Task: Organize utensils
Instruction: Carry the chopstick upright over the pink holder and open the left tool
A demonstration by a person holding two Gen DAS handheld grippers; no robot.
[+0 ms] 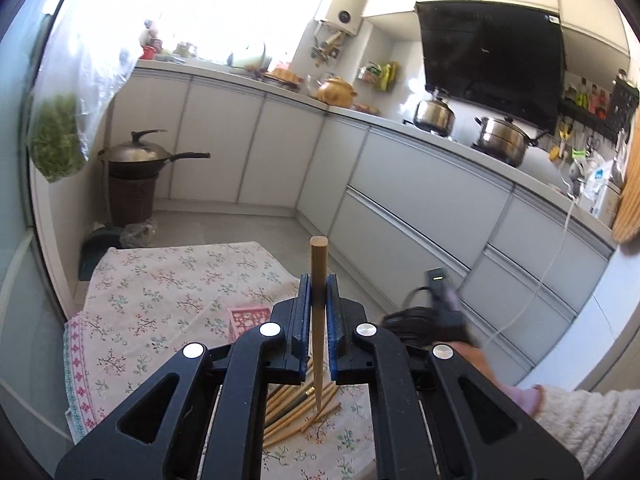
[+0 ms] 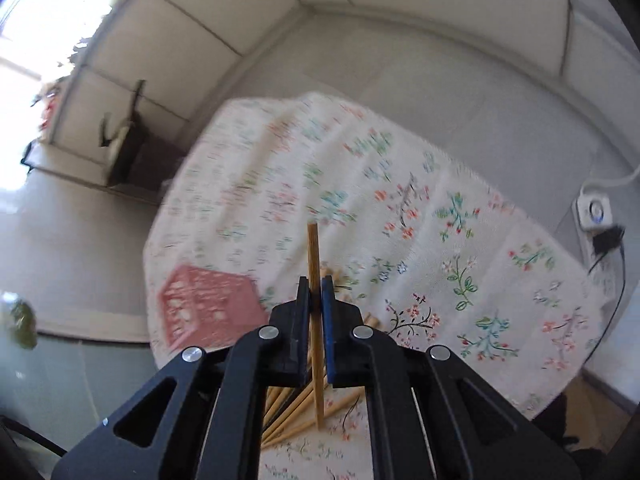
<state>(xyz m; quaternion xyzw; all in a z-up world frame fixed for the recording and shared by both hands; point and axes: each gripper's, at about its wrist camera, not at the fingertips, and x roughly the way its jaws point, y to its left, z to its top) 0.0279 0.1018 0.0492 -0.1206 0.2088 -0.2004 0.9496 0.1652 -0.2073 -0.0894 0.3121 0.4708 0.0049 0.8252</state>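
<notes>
The left gripper (image 1: 319, 280) has its fingers (image 1: 305, 300) pinching one chopstick (image 1: 319, 264), which stands upright between the blue pads; its blunt end rises above the fingertips and its thin tip points down at the loose pile of chopsticks (image 1: 296, 408). That pile lies fanned on the flowered cloth (image 1: 160, 292) covering the worktop, directly under the gripper. A pink basket (image 1: 248, 320) sits on the cloth just left of the left gripper.

The right gripper (image 2: 316, 286) likewise has its fingers (image 2: 328, 312) pressed onto a single chopstick (image 2: 313, 252), held upright, its lower end over the same pile of chopsticks (image 2: 296, 408). In this view the pink basket (image 2: 208, 304) stands on the flowered cloth (image 2: 460, 240) to the left of the pile, blurred. Beyond the cloth, a white power strip (image 2: 594, 212) lies on the floor to the right.
</notes>
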